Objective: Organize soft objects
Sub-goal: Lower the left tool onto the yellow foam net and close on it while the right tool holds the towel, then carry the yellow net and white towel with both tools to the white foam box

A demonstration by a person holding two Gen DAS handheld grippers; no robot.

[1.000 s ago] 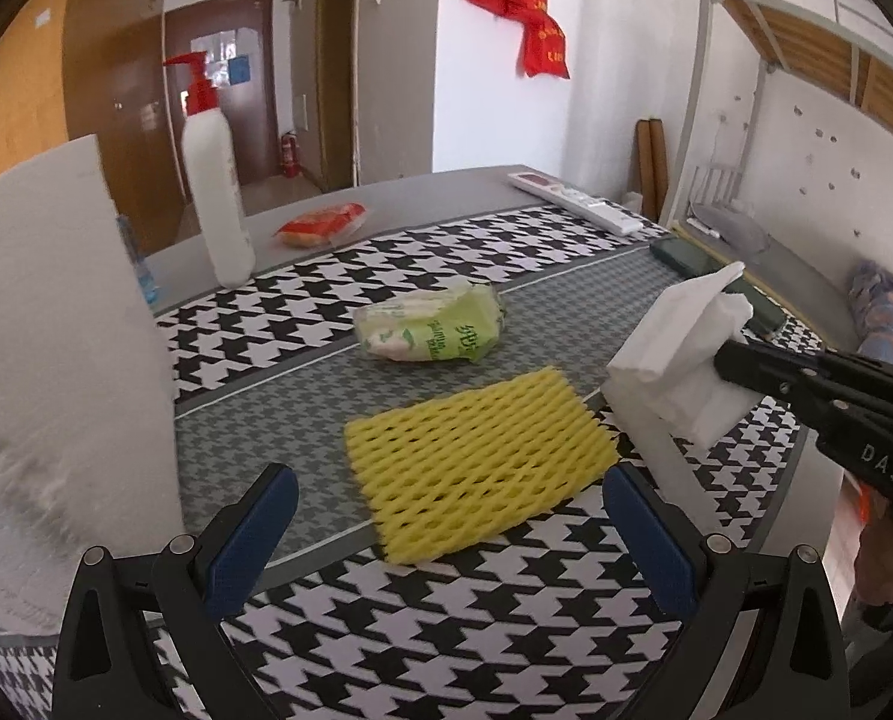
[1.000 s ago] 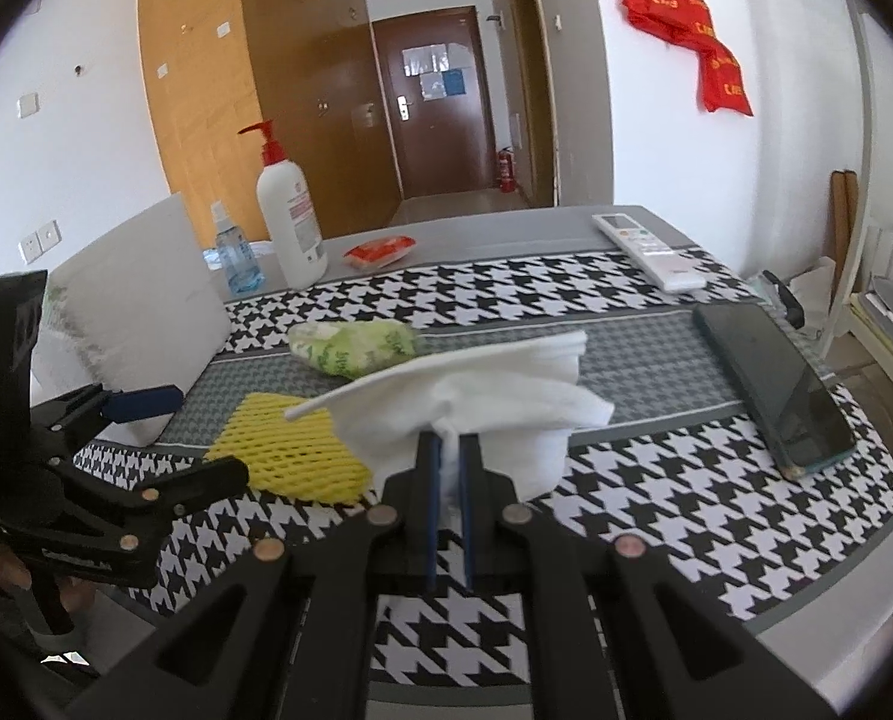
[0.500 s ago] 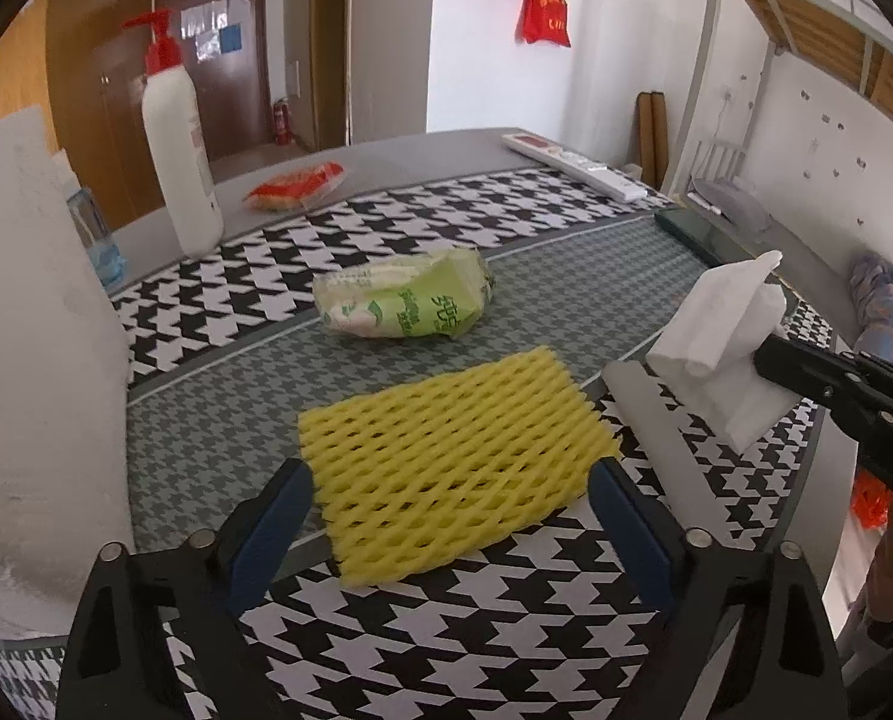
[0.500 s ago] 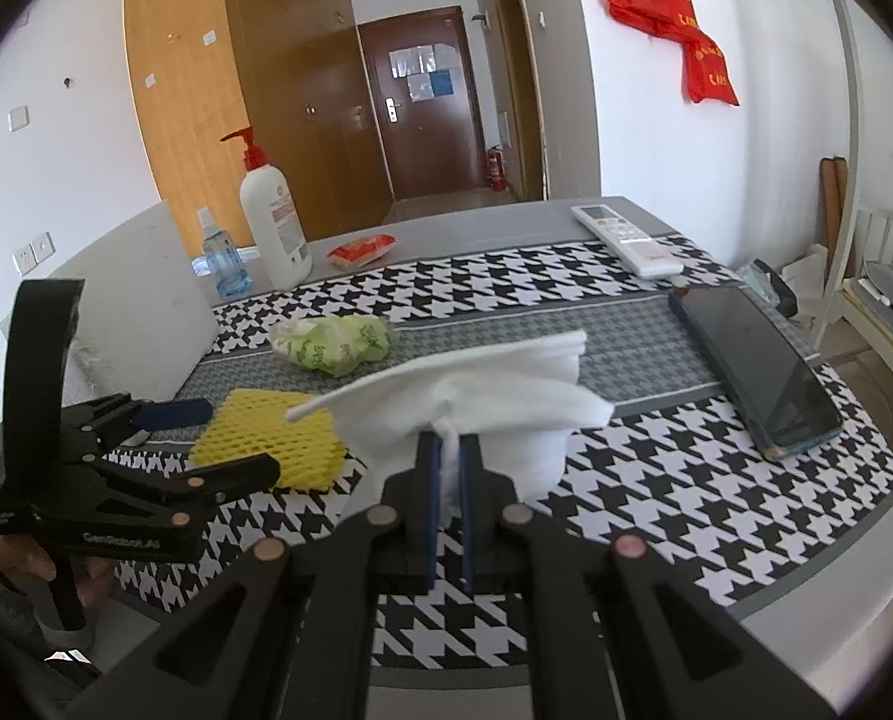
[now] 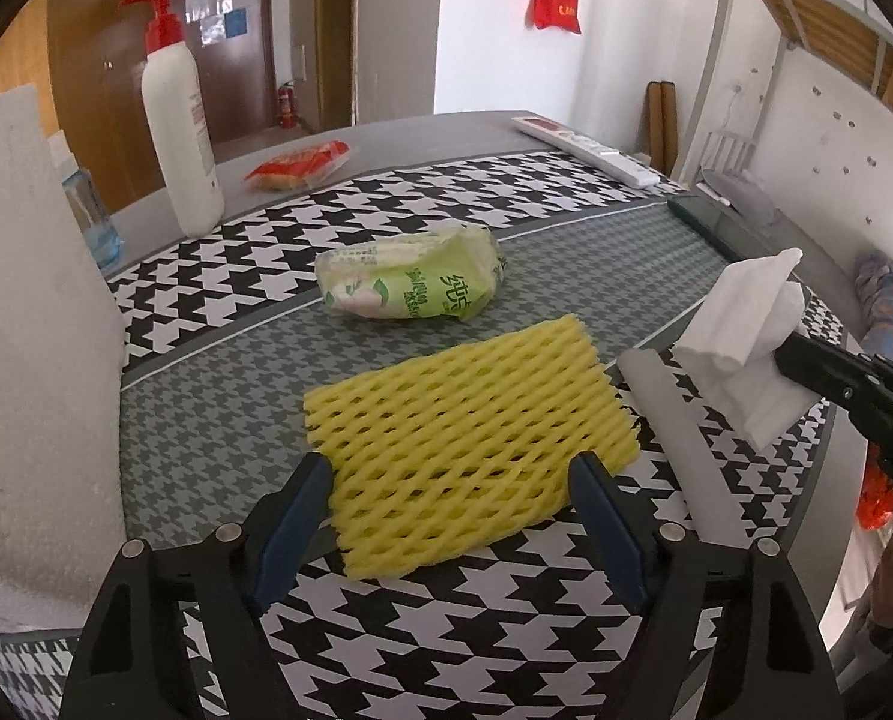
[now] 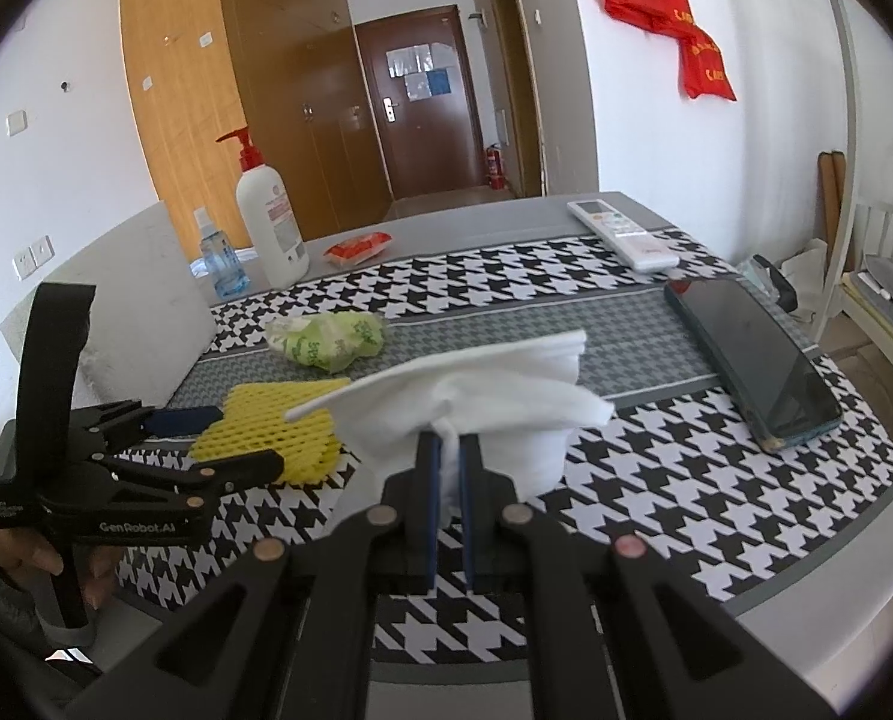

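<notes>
The left gripper [image 5: 449, 510] straddles the near edge of the yellow foam net [image 5: 467, 444], which lies flat on the houndstooth cloth [image 5: 446, 630] with its long axis running crosswise between the two blue pads. Its jaws are closing; the pads appear not yet to press the net, though the lens distortion makes this uncertain. The right gripper [image 6: 446, 468], farther off, is clamped on the white tissue [image 6: 494, 396], held above the cloth.

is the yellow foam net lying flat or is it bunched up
Flat. The yellow foam net lies spread on the patterned tablecloth, its whole mesh face showing with no fold or bunching.
</notes>
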